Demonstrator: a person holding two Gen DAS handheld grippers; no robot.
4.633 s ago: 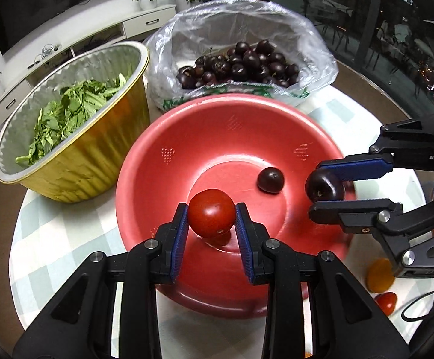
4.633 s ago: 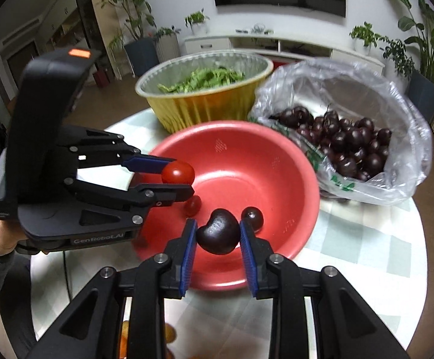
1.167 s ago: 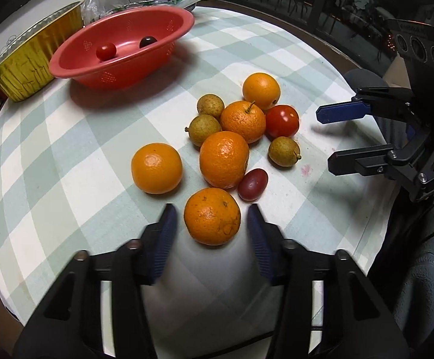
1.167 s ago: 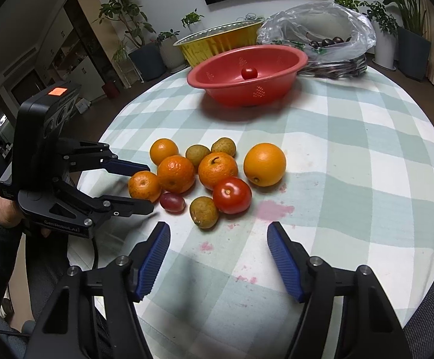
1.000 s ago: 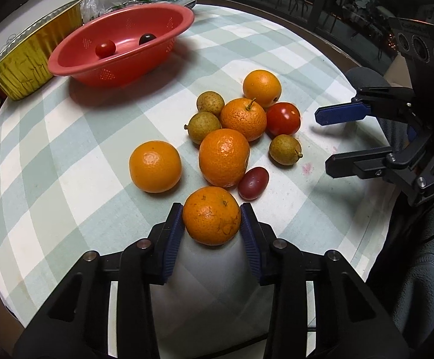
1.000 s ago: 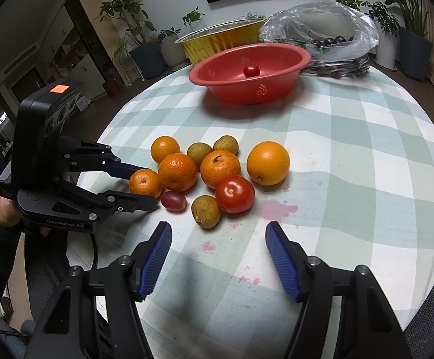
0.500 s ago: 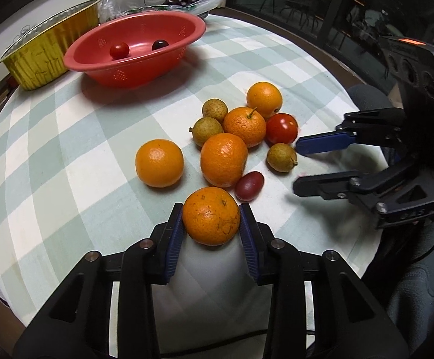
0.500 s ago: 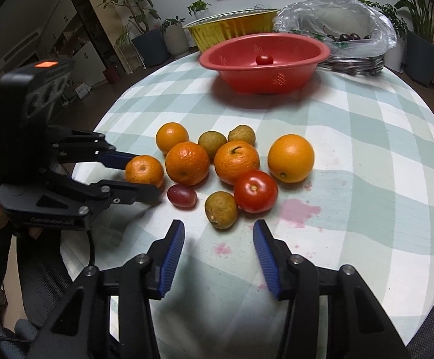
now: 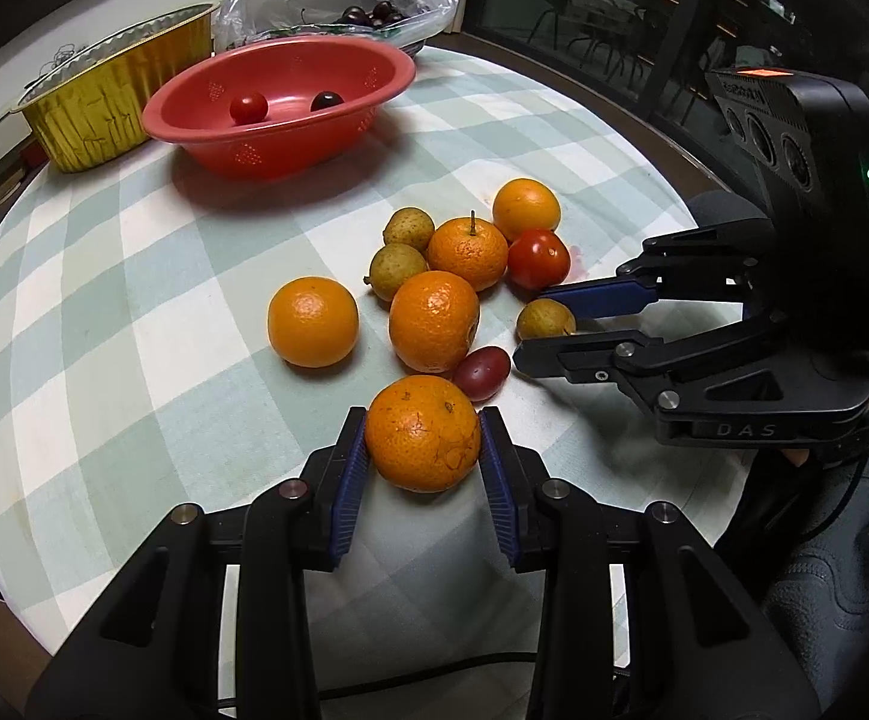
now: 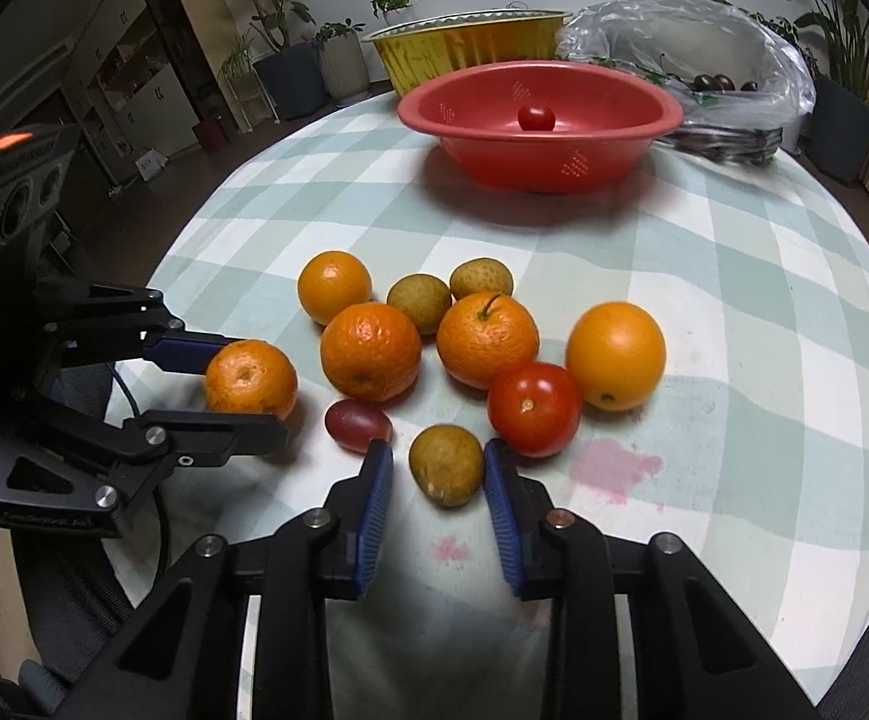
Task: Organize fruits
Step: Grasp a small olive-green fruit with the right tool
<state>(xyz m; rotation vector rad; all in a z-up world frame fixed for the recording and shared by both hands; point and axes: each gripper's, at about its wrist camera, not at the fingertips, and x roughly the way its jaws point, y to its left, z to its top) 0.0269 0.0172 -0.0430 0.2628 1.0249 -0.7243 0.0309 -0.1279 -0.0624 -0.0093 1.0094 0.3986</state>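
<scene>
Desk (image 9: 104,312): round, under a green-and-white checked cloth; it carries all the fruit and both tools work over its near edge.
Red bowl (image 9: 278,102): far across the desk from both tools, holding a small tomato (image 9: 249,107) and a dark cherry (image 9: 326,101).
Gold foil pan (image 9: 116,90): just beyond the red bowl, to its left as the left tool looks.
Plastic bag (image 10: 692,48): beside the red bowl at the far edge, with dark cherries inside.
Left tool (image 9: 423,450): narrowed onto the nearest orange (image 9: 423,441), blue pads pressed against both its sides; the orange sits at the fingertips, and whether it rests on the cloth cannot be told.
Right tool (image 10: 437,474): jaws half-spread, one either side of the brown longan (image 10: 446,465) with a thin gap on each side, so it grips nothing; the longan lies on the cloth between the fingertips.
Fruit cluster: straight ahead of both tools, four more oranges (image 10: 370,350), two other longans (image 10: 419,303) and a large red tomato (image 10: 534,408) lying close together, several touching.
Red grape (image 10: 357,417): just ahead-left of the right tool's left finger, between the held orange and the longan.
Pink stain (image 10: 611,468): on the cloth just right of the right tool's tips.
</scene>
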